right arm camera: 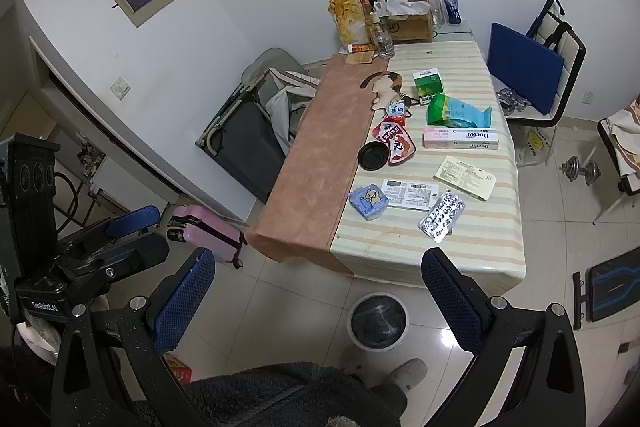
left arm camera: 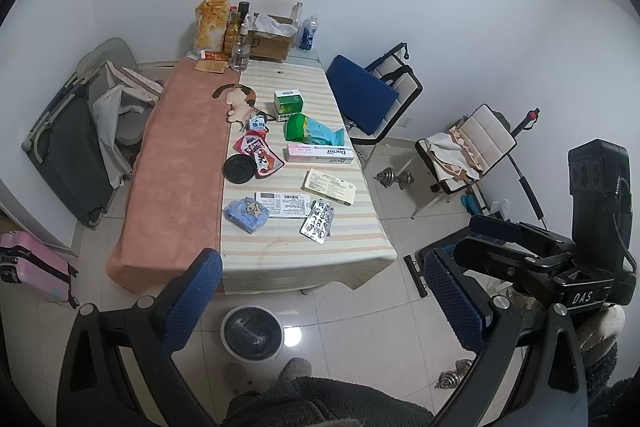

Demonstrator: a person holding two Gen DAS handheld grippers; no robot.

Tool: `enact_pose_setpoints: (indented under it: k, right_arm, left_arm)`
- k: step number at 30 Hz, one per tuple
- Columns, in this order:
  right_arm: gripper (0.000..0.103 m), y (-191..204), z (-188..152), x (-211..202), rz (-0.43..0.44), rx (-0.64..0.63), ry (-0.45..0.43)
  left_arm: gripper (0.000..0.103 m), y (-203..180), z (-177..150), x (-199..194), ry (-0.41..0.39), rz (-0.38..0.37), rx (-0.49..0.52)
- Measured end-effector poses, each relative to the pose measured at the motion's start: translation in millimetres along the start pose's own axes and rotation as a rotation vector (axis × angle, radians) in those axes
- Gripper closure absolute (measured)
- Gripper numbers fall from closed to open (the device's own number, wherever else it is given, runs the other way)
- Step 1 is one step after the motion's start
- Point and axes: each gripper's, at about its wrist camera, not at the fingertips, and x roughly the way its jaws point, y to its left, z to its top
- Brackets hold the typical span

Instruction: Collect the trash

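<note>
Trash lies scattered on the table [left arm camera: 280, 259]: silver blister packs [left arm camera: 318, 221] [right arm camera: 442, 215], a blue tissue pack [left arm camera: 245, 214] [right arm camera: 368, 202], a cream leaflet box [left arm camera: 329, 187] [right arm camera: 465, 177], a pink Doctor box [left arm camera: 320, 153] [right arm camera: 460, 139], a green bag [left arm camera: 312, 129] [right arm camera: 456, 113], red wrappers [left arm camera: 260, 153] [right arm camera: 394, 139] and a black lid [left arm camera: 239, 167] [right arm camera: 373, 155]. A round bin [left arm camera: 253, 333] [right arm camera: 378, 321] with a dark liner stands on the floor before the table. My left gripper [left arm camera: 320, 303] and right gripper [right arm camera: 316, 301] both hang open above the floor, holding nothing.
At the table's far end stand bottles [left arm camera: 241, 47], a snack bag [left arm camera: 212, 23] and a cardboard box [left arm camera: 272, 41]. Chairs [left arm camera: 372, 99] stand right of the table and a folded cot [left arm camera: 72, 155] left. A pink suitcase [right arm camera: 208, 233] and dumbbells [left arm camera: 394, 179] lie on the floor. Slippered feet [right arm camera: 404, 373] are near the bin.
</note>
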Motion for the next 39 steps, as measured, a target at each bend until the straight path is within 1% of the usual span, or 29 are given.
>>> enact_pose_setpoints:
  k: [7, 10, 11, 12, 13, 15, 17, 18, 20, 22, 24, 25, 27, 28, 29, 31, 34, 37, 39]
  right_arm:
    - [0.000, 3, 0, 3, -0.004, 0.007, -0.001]
    - [0.000, 7, 2, 7, -0.009, 0.018, -0.002]
    - [0.000, 8, 3, 9, -0.013, 0.026, -0.003]
    - [0.000, 8, 5, 12, -0.022, 0.037, -0.007]
    - [0.000, 8, 7, 14, -0.039, 0.049, -0.012]
    - [0.000, 6, 11, 22, -0.107, 0.068, -0.030]
    - [0.000, 2, 16, 34, -0.172, 0.080, -0.032]
    - [0.000, -3, 20, 46, -0.212, 0.086, -0.021]
    - [0.000, -13, 29, 63, -0.247, 0.091, -0.009]
    - [0.000, -33, 46, 87, -0.291, 0.095, 0.024]
    - [0.000, -56, 67, 118, -0.337, 0.073, 0.071]
    - [0.000, -67, 77, 133, -0.357, 0.057, 0.095]
    - [0.000, -94, 100, 170, -0.397, 0.006, 0.150]
    - [0.000, -111, 115, 196, -0.414, -0.032, 0.187]
    - [0.000, -124, 126, 215, -0.426, -0.060, 0.212]
    - [0.000, -150, 148, 255, -0.439, -0.123, 0.265]
    - [0.000, -199, 185, 335, -0.444, -0.227, 0.377]
    - [0.000, -230, 207, 403, -0.449, -0.319, 0.473]
    - [0.000, -248, 216, 450, -0.465, -0.420, 0.536]
  left_arm:
    - [0.000, -1, 10, 7, 0.009, -0.017, 0.009]
    - [0.000, 12, 10, 10, 0.015, -0.016, 0.012]
    - [0.000, 17, 10, 13, 0.012, 0.009, 0.015]
    - [0.000, 18, 13, 17, 0.004, 0.055, 0.024]
    - [0.000, 22, 13, 21, -0.008, 0.115, 0.038]
    - [0.000, 30, 21, 36, -0.035, 0.255, 0.067]
    - [0.000, 41, 31, 58, -0.055, 0.360, 0.082]
    - [0.000, 48, 36, 71, -0.054, 0.398, 0.081]
    - [0.000, 65, 48, 99, -0.041, 0.444, 0.058]
    - [0.000, 79, 62, 134, 0.001, 0.454, 0.015]
    - [0.000, 90, 71, 162, 0.033, 0.475, -0.019]
    - [0.000, 94, 78, 183, 0.047, 0.487, -0.040]
    - [0.000, 103, 85, 220, 0.077, 0.521, -0.072]
    - [0.000, 105, 88, 236, 0.096, 0.536, -0.088]
    - [0.000, 109, 91, 256, 0.124, 0.555, -0.111]
    - [0.000, 117, 97, 292, 0.175, 0.586, -0.159]
    - [0.000, 130, 106, 344, 0.252, 0.639, -0.234]
    - [0.000, 143, 113, 392, 0.323, 0.678, -0.290]
    - [0.000, 153, 113, 420, 0.368, 0.690, -0.330]
